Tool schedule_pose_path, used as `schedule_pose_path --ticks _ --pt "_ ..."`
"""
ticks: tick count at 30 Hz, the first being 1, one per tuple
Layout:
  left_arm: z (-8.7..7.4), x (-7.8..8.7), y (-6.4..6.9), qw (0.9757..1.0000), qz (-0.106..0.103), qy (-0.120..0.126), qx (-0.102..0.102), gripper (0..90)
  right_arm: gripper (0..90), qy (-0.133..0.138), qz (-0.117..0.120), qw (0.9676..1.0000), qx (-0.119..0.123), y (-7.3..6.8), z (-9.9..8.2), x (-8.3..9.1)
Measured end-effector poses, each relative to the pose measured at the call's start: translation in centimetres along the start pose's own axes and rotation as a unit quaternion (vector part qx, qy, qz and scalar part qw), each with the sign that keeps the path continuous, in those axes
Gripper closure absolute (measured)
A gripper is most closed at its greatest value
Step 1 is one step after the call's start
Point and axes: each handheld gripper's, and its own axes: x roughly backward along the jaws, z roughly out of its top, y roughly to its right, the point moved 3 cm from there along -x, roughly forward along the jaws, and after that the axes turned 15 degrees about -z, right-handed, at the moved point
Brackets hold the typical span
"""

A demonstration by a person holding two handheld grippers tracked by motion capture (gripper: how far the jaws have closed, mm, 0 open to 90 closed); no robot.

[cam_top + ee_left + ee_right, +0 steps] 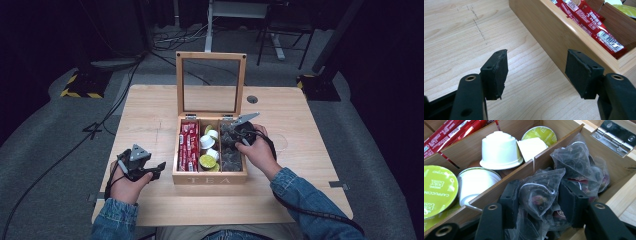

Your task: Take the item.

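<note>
A wooden tea box (210, 177) stands open on the table, its glass lid (210, 55) upright. The right compartment holds several dark mesh tea bags (231, 152). My right gripper (233, 133) dips into that compartment. In the right gripper view its jaws (539, 201) press from both sides on one pyramid tea bag (541, 190) on top of the pile. My left gripper (159, 168) rests low over the table, left of the box. It is open (536, 72) with bare wood between its pads, and the box wall (554, 32) is just to its right.
Red stick sachets (188, 145) fill the left compartment. White and green coffee capsules (208, 145) fill the middle one, behind a thin wooden divider (506, 182). A metal hinge (614, 137) sits at the box's back edge. Bare tabletop (145, 120) lies around the box.
</note>
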Motion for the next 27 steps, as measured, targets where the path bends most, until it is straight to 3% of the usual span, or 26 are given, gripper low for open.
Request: schedule_pose_path --ticks 6,10,27 --pt "0.2 -0.1 0.1 1.0000 0.000 0.001 -0.005 35.3 67.5 0.004 -0.009 0.9998 0.020 0.0 0.0 -0.1" --pt "0.2 -0.1 0.0 1.0000 -0.001 0.000 -0.005 35.3 73.9 0.009 -0.008 0.9998 0.017 0.1 -0.1 0.0" --pt "0.0 -0.2 -0.3 1.0000 0.003 -0.002 -0.001 35.3 75.3 0.044 0.009 0.9990 0.000 0.6 0.4 1.5"
